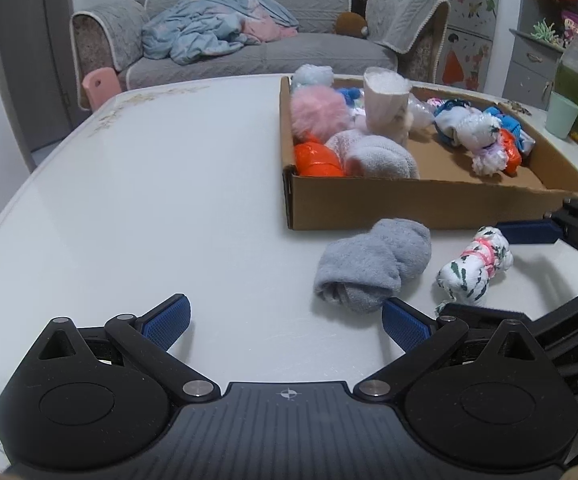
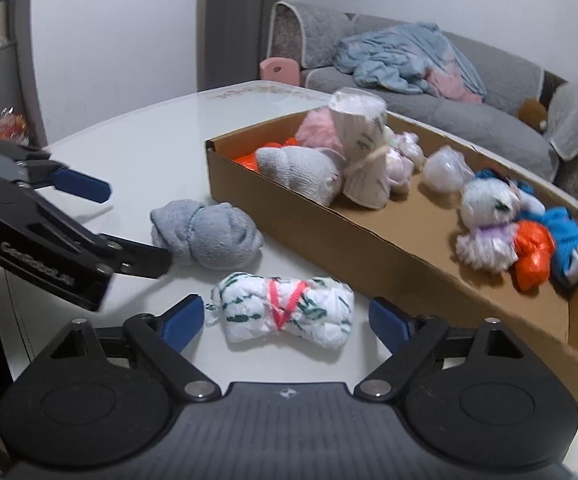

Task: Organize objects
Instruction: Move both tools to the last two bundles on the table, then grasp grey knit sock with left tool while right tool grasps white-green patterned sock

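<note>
A white sock bundle with green marks and a pink band (image 2: 289, 312) (image 1: 475, 270) lies on the white table (image 1: 149, 200) in front of a cardboard box (image 1: 409, 204) (image 2: 329, 236). My right gripper (image 2: 285, 322) (image 1: 501, 270) is open, one blue pad on each side of the bundle, with a small gap to it on both sides. A rolled grey sock (image 1: 373, 266) (image 2: 205, 236) lies just left of the bundle. My left gripper (image 1: 287, 322) (image 2: 135, 226) stands open and low over the table; its right pad (image 1: 405, 328) is close to the grey roll, and nothing is between the pads.
The box holds several rolled socks and fluffy bundles: pink (image 1: 319, 112), orange (image 1: 317, 158), pale grey (image 1: 381, 158), white (image 1: 477, 136). A green cup (image 1: 562, 114) and a clear cup stand at the table's right edge. A grey sofa (image 1: 249, 52) lies beyond.
</note>
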`<control>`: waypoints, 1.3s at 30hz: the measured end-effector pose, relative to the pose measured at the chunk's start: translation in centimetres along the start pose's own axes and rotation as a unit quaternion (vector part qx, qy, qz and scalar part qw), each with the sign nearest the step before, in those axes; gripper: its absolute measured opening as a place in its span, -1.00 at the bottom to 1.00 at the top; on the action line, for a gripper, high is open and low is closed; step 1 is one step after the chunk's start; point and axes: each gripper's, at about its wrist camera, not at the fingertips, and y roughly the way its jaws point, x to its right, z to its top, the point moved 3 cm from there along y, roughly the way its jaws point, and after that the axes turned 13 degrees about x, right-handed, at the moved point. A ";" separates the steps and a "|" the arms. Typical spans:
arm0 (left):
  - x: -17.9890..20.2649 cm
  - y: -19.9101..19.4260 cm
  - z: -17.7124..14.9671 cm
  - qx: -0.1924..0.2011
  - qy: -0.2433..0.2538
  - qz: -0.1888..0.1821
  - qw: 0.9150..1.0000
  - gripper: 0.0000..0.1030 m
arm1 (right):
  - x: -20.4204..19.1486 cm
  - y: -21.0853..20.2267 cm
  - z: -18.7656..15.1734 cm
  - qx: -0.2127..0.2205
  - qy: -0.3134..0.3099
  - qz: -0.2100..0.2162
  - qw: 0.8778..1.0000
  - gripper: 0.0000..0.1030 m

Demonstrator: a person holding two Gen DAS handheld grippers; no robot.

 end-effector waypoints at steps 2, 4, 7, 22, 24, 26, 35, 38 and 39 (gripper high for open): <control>0.4 -0.3 0.3 0.007 0.003 -0.010 1.000 0.99 | 0.3 -0.3 -0.2 0.001 0.008 -0.003 1.000 0.36; 1.2 -0.2 0.6 0.010 0.014 -0.016 1.000 0.99 | 0.5 -1.1 -0.6 0.003 0.012 -0.009 1.000 0.20; 2.3 0.4 1.1 0.017 0.013 -0.014 1.000 0.99 | 0.9 -2.5 -1.2 0.004 0.017 -0.027 0.999 0.10; 3.2 3.3 1.8 -0.012 -0.074 0.023 0.997 0.94 | 1.7 0.6 0.3 0.004 -0.027 0.027 0.999 0.42; 3.4 3.4 1.7 -0.011 -0.072 0.040 0.997 0.92 | 1.6 0.6 0.2 0.003 -0.023 0.018 1.000 0.37; 3.6 3.4 1.7 -0.009 -0.069 0.053 0.996 0.89 | 1.4 0.6 0.1 0.006 -0.010 0.011 1.000 0.26; 3.2 2.2 1.3 0.013 -0.029 0.016 0.999 0.30 | 1.2 -0.7 -0.5 0.011 -0.002 0.007 1.000 0.18; 2.8 1.7 0.9 0.021 -0.016 -0.009 1.000 0.21 | 1.5 -1.1 -0.8 0.011 0.002 0.005 1.000 0.18; 2.7 1.5 0.8 0.021 -0.012 -0.015 1.000 0.18 | 1.7 -1.2 -0.8 0.011 0.005 0.005 1.000 0.18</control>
